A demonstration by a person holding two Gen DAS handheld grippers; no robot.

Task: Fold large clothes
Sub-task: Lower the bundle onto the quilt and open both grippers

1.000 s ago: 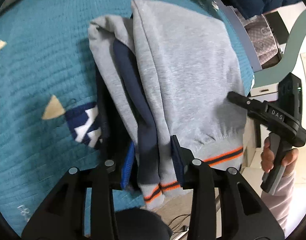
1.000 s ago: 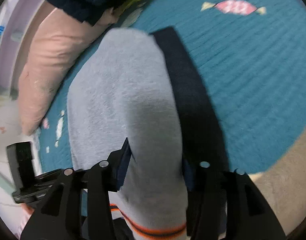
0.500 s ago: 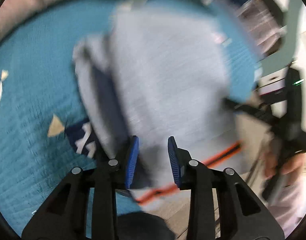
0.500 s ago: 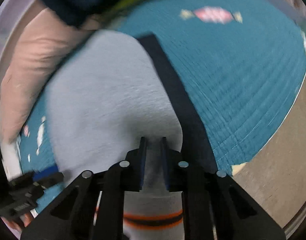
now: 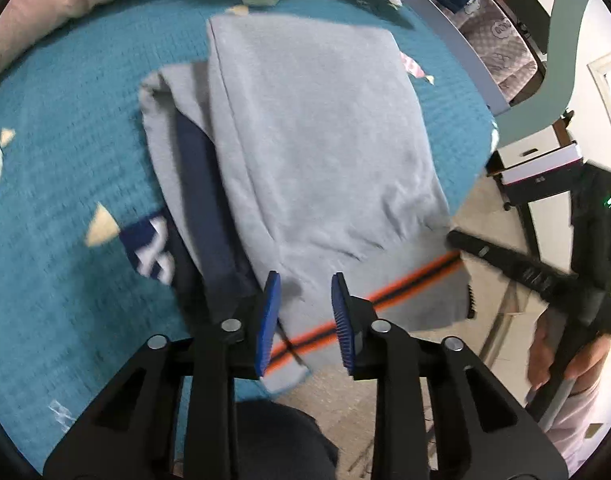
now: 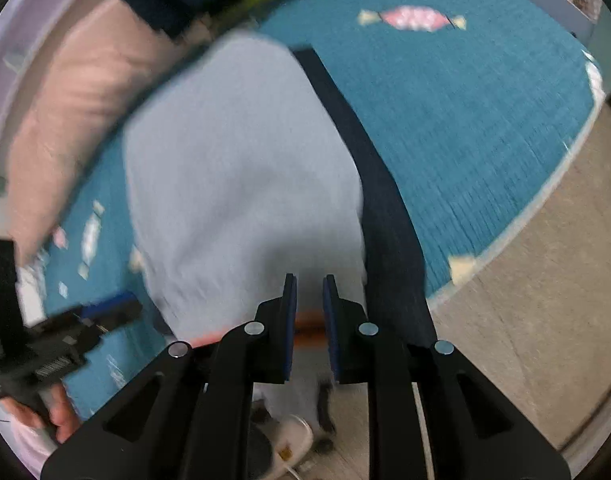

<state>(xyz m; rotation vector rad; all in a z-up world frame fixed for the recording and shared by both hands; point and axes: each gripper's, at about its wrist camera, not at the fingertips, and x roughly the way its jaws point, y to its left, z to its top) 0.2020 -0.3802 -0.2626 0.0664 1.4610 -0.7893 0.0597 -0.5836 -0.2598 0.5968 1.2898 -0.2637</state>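
Covering most of both views: teal quilted bedspread [image 5: 57,168], candy-printed, with a pink pillow [image 6: 65,120] along the far side. Lying on it lengthwise, a grey sweatshirt [image 5: 317,140] already folded into a long panel, a navy stripe [image 5: 201,200] showing along one side, a navy patch with white lettering [image 5: 153,248] peeking out beneath. Hanging off the bed edge over the floor: the orange-and-navy striped hem [image 5: 385,296]. Likely to slide further off if tugged toward the floor, since little holds that end on the mattress. Hovering just over the hem, the left gripper [image 5: 301,304], blue pads parted with grey cloth visible behind the gap, gripping nothing as far as visible. Risking a one-layer pinch here, which would peel the stack apart and spill the tucked navy part. Sitting near the hem's other end, the right gripper [image 6: 308,300], pads drawn close with a narrow gap; impossible to tell whether cloth sits between them. Uneven lifting by the two ends would skew the next fold. Blur in the right view leaves the finer detail unclear.
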